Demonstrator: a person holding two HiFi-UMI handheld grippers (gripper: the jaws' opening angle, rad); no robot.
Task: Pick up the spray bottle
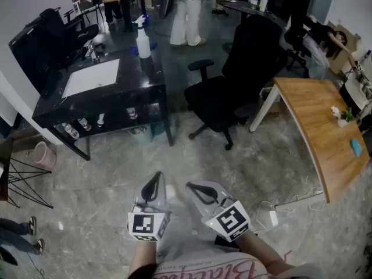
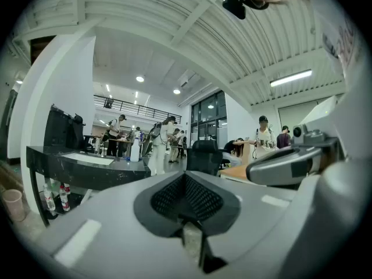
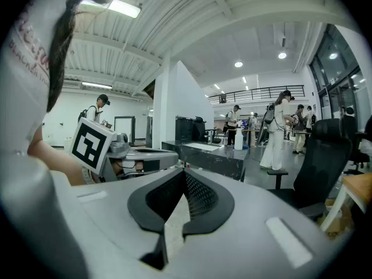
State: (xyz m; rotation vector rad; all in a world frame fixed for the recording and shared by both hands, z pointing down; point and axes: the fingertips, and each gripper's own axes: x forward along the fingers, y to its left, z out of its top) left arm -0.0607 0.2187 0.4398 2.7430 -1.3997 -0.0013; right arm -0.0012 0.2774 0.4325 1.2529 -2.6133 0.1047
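While the left gripper (image 1: 153, 182) and the right gripper (image 1: 196, 189) hang at six o'clock, well apart from the black table (image 1: 125, 92), both show jaws pressed together on nothing. Up at eleven o'clock the spray bottle (image 1: 143, 40) stands upright near the table's far edge, beside what may be a blue cloth (image 1: 152, 47).

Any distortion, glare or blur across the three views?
Head view: edges bow, dim, spray bottle small but legible on the black table. Left gripper view: heavy fisheye, black vignette, bright ceiling strip light. Right gripper view: same fisheye, right tongs close up and soft.
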